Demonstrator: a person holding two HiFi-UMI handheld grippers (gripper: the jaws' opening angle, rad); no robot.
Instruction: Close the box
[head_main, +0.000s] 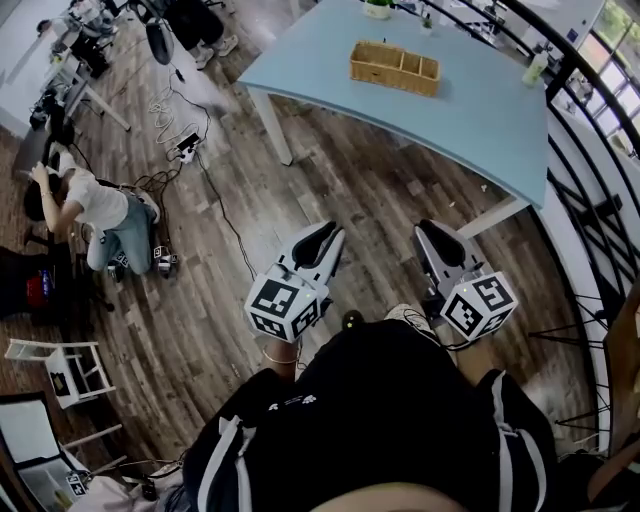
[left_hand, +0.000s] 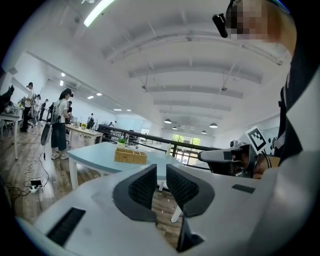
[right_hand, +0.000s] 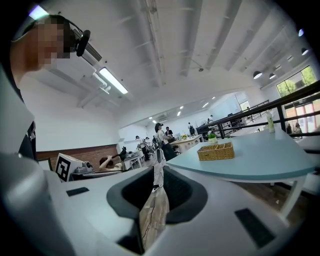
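At left, left claw (left_hand: 159, 172): released, pads a slit apart, nothing between them, aimed toward the table (head_main: 480, 120).
Box (head_main: 394, 67): woven, open-topped, with dividers; it sat on the table toward the far edge, well apart from both claws.
Handling: probably light and fairly stiff, though the weave might flex or snag. No lid or flap could be made out, so the likely hold was a lid's free edge, once found, with the other claw steadying a side wall.
Right claw (right_hand: 157, 172): released too, a thin gap, empty.
Room, left to right: a seated person (head_main: 100, 210) and a power strip (head_main: 186, 147) lay well off to the left. Bare floor (head_main: 340, 170) ran up to the table's near edge. The table leg (head_main: 272, 125) and, at the far right, the railing (head_main: 575, 165) were the edges to mind.
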